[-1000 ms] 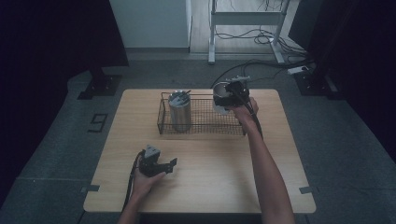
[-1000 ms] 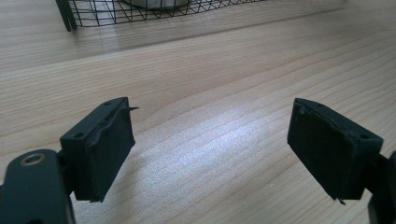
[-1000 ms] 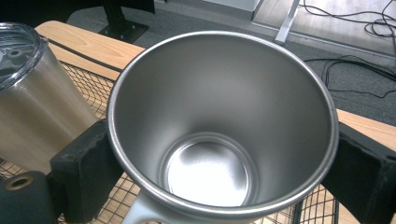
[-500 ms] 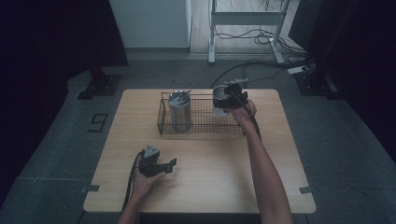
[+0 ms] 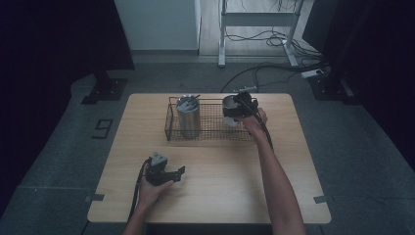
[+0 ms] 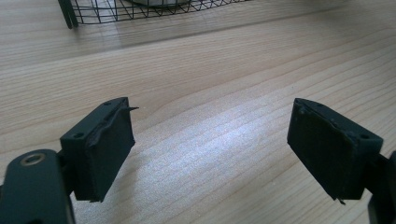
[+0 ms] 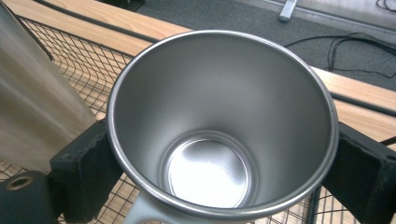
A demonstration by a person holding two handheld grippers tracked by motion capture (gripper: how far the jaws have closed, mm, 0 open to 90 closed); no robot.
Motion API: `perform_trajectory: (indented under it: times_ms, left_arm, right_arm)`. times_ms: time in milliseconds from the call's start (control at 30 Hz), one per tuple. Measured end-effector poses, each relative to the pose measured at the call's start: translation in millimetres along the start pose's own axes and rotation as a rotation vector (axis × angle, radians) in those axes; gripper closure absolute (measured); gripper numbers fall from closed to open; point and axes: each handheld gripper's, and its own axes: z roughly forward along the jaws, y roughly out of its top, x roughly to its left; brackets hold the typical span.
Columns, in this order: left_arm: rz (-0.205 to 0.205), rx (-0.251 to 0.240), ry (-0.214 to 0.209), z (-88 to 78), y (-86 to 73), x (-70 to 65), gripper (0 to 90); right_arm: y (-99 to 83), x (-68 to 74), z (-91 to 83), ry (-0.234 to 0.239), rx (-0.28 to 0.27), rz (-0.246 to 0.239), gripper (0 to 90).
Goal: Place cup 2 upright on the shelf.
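Looking down from the high view, I see my right gripper (image 5: 235, 108) at the upper middle of the frame, squeezing a shiny metal cup (image 5: 230, 105) over the right end of the wire basket (image 5: 210, 133). A tall steel tumbler (image 5: 188, 116) already stands in the left end of the basket, so I think one piece is put away and this cup is almost in; I cannot tell if it touches the basket floor yet. My left gripper (image 5: 171, 172) rests low on the wooden table (image 5: 220, 171), near the lower left, well apart from the basket. In the left gripper view, the two black pads (image 6: 107, 149) stand apart with nothing between them, just bare light wood (image 6: 210, 116). In the right gripper view, the cup (image 7: 219, 135) sits upright between both jaws, and I can see its empty bottom, with the basket mesh (image 7: 79, 70) under it. Around the table lie grey floor (image 5: 352, 147), dark curtains and cables (image 5: 274, 68).
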Motion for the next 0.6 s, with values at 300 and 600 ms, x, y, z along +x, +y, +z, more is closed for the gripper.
perform_trajectory:
  times_ms: [300, 600]
  left_arm:
    - [-0.001, 0.003, 0.000, 0.7, -0.4, 0.3, 14.6]
    - [0.000, 0.007, -0.002, 1.6, -1.0, -0.1, 14.6]
  right_arm:
    - [-9.0, -3.8, 11.4, 0.016, 0.018, 0.011, 7.3]
    - [-12.4, -5.9, 16.4, 0.015, 0.028, 0.019, 7.3]
